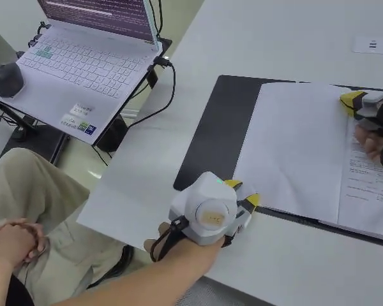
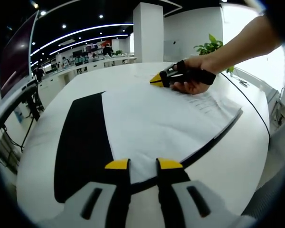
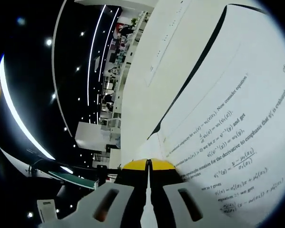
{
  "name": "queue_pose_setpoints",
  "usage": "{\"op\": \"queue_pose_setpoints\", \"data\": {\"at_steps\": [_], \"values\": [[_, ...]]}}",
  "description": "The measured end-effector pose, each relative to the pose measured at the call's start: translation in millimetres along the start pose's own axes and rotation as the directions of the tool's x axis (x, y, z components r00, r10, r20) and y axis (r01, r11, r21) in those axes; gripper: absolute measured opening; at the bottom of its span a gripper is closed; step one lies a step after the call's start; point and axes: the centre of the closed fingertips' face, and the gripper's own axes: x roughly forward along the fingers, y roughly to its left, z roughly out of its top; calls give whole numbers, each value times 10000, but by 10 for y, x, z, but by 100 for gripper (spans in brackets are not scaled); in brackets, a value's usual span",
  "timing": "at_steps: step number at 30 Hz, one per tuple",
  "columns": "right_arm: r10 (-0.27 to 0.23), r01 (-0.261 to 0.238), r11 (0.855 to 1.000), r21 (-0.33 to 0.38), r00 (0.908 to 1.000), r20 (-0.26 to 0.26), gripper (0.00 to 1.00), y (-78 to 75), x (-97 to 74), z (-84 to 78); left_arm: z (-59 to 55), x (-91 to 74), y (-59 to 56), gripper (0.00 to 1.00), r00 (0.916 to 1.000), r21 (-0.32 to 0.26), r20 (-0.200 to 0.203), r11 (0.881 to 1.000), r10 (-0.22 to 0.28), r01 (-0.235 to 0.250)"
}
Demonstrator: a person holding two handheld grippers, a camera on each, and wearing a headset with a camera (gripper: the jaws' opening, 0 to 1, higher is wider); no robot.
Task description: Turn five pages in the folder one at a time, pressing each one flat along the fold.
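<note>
A black folder (image 1: pixel 210 140) lies open on the white table. A blank white page (image 1: pixel 293 146) covers its left half and a printed page (image 1: pixel 367 185) lies on the right. My left gripper (image 1: pixel 242 192) sits at the folder's near edge, jaws a little apart, with nothing seen between them; its yellow tips (image 2: pixel 143 165) hover at the blank page's (image 2: pixel 152 114) edge. My right gripper (image 1: pixel 348 101) rests at the far edge near the fold. Its jaws are shut (image 3: pixel 148 165), tips down on the printed page (image 3: pixel 228 118). It also appears across the folder (image 2: pixel 156 79).
A laptop (image 1: pixel 89 57) on a stand sits off the table's left edge, with a mouse (image 1: pixel 7 80) and a black cable (image 1: pixel 169 89). A seated person's clasped hands (image 1: pixel 13 239) are at lower left. A socket plate (image 1: pixel 373 44) lies far right.
</note>
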Motion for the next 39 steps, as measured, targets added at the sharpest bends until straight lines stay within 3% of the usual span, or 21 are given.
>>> {"op": "queue_pose_setpoints", "data": {"at_steps": [8,18,32,39], "values": [[66,-83,9998,-160,9945,-1046,0,-27,-191,-208,3,-4,-7,20,10000,18,-18,10000,-2,2],[255,-343,9987,-375,9767,-2131,0,-62,-464,-510,3,-3,-19,20,10000,57,-30,10000,2,-2],[468,-587,9977,-333,9573,-2853,0,-149,-732,-846,0,1,-21,20,10000,5,-15,10000,19,-19],[445,-640,9968,-474,9408,-3360,0,-171,-884,-1076,3,-9,-21,20,10000,-21,-16,10000,22,-22]]}}
